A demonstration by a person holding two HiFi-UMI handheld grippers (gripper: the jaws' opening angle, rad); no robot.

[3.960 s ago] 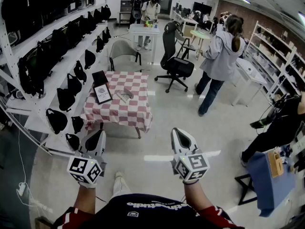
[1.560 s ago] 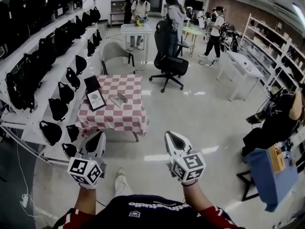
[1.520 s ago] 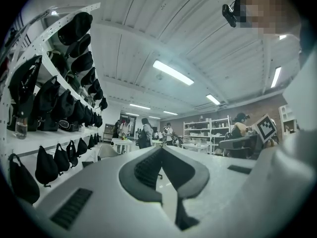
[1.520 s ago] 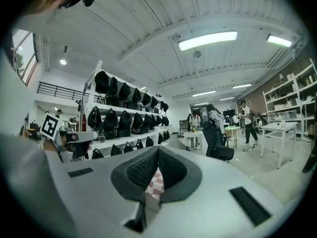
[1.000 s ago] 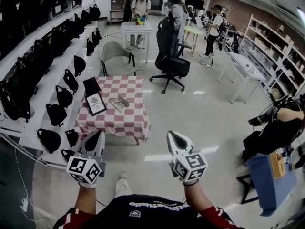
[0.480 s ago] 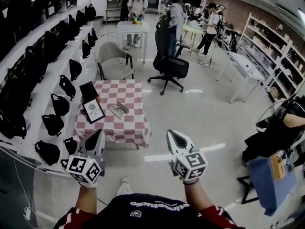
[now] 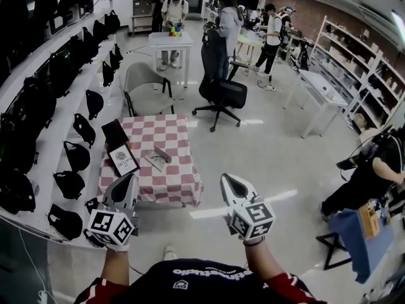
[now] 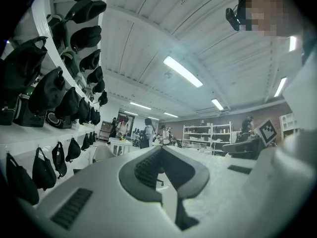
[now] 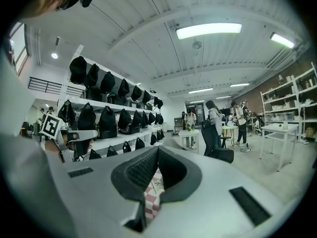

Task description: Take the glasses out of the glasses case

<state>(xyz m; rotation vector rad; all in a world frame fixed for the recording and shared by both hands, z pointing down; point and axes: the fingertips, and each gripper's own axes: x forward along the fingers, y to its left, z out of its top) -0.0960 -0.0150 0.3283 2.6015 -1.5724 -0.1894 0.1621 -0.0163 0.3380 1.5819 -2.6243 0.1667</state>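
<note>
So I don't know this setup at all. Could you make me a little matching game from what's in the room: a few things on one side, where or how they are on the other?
Things:
1. case
2. black swivel chair
3. bags
4. left claw and right claw

Places or states:
A. on the shelves along the left wall
B. shut, nothing held
C. on the checked table
D. on the floor beyond the table

Pairs: 1-C, 2-D, 3-A, 4-B
</note>
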